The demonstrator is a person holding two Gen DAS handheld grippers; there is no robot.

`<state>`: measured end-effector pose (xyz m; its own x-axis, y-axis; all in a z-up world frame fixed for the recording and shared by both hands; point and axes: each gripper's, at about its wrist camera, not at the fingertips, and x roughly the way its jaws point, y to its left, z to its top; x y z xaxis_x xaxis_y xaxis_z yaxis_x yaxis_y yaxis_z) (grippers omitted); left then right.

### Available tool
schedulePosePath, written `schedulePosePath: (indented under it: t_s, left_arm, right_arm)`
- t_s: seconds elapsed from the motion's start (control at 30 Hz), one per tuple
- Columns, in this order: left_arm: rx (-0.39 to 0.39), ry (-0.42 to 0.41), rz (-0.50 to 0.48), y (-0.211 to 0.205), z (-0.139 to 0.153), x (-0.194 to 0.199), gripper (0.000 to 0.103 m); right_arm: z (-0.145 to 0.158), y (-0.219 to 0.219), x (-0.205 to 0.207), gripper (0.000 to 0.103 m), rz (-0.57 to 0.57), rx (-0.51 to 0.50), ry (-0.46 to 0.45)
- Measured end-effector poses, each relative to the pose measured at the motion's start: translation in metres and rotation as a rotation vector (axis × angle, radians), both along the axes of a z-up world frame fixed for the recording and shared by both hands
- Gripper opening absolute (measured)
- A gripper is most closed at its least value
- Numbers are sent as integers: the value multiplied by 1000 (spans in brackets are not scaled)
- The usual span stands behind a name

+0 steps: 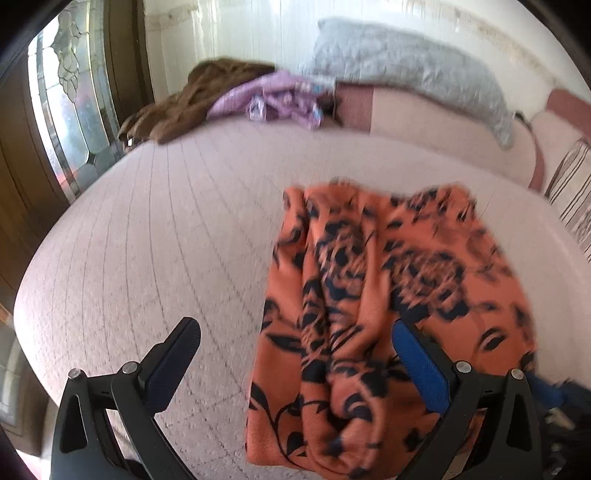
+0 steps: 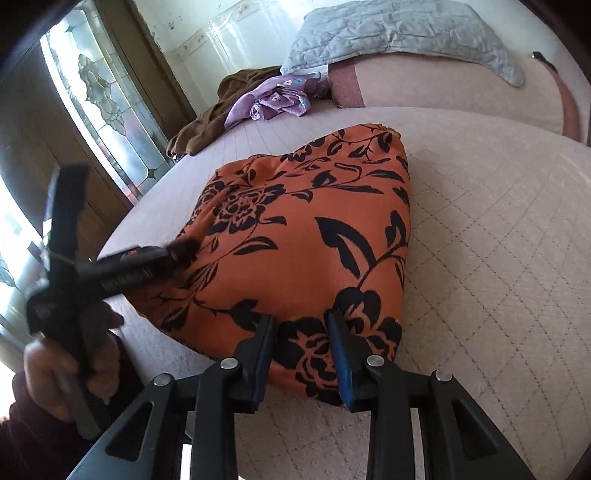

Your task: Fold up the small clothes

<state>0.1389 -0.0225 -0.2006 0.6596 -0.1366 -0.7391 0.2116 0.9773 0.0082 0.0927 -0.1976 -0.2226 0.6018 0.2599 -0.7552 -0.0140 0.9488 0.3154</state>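
Pale pink quilted bed cover [image 2: 480, 240] underneath, stitched in a diamond grid. On it, near the front edge, orange cloth garment with a black flower-and-leaf print [image 2: 303, 229]: lies mostly flat as a doubled, roughly oblong bundle, rounded at the far end, with soft lengthwise creases along its left side. Blurred in the left wrist view, sharp in the right.

Right tool [image 2: 301, 321] over the garment's near edge, pointing down and forward. Fingers a narrow way apart, blue pads facing each other, printed cloth showing flat in the gap and not pinched.

Left tool [image 1: 295, 326] spread wide, nothing between the fingers. From its own camera, right finger over the garment's left half, left finger over bare bed cover. From the right wrist view, stands at the garment's left edge, one finger reaching onto the orange cloth, the other raised; cannot tell whether the tip touches. Held by a hand [image 2: 70, 365] with a dark sleeve [image 2: 26, 424] at the lower left.

Farther back on the bed, well apart from the orange garment: crumpled brown garment [image 2: 207, 122] at the far left corner, with a bunched lilac printed cloth [image 2: 269, 99] resting against it. Just beside these, pink pillow [image 2: 443, 92] with a darker pink band, and a grey quilted pillow [image 2: 399, 33] lying across its top against the white wall. Left of the bed, brown wooden door with a leaded glass panel [image 2: 96, 92], daylight coming through. At the right rim of the left wrist view, a striped cloth [image 1: 569, 192].
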Motion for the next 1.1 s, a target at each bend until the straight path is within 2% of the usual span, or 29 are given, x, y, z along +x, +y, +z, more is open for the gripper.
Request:
schedulePosePath:
  t_s: [0.03, 0.1, 0.2, 0.23, 0.3, 0.4, 0.53, 0.67, 0.73, 0.8, 0.83, 0.87, 0.93, 1.1]
  left_arm:
    - [0, -29, 2, 0, 4, -2, 103]
    - [22, -35, 1, -3, 2, -1, 103]
    - [144, 57, 13, -13, -24, 14, 103]
    - [135, 82, 12, -14, -31, 17, 103]
    - [106, 77, 23, -11, -27, 17, 103]
    - [135, 55, 12, -13, -26, 12, 103]
    - [127, 60, 12, -13, -25, 12, 103]
    - [127, 62, 12, -14, -26, 13, 103]
    - [126, 63, 10, -14, -26, 12, 103]
    - [128, 67, 12, -16, -26, 15, 103]
    - [125, 67, 13, -16, -26, 14, 103]
    - [124, 68, 12, -15, -26, 15, 103]
    - [125, 67, 11, -15, -27, 16, 103]
    - [124, 66, 11, -13, -27, 17, 103]
  right_arm:
    - [-1, -1, -1, 34, -4, 5, -5]
    - [-3, -1, -2, 34, -6, 8, -14]
    - [-4, 3, -2, 34, -14, 6, -25]
    - [-5, 2, -3, 34, -18, 8, -29]
    - [-4, 2, -4, 34, -23, 16, -29]
    - [0, -1, -3, 34, -31, 43, -12]
    - [21, -19, 11, 34, -29, 146, 59]
    - [49, -34, 23, 34, -82, 143, -34]
    - [44, -35, 34, 34, -98, 135, -5]
    - [16, -31, 47, 34, -91, 134, 108]
    - [2, -29, 50, 34, -88, 142, 136]
    - [-1, -29, 45, 34, -101, 151, 85]
    - [0, -26, 35, 34, -108, 138, 40]
    - [1, -24, 31, 34, -89, 121, 31]
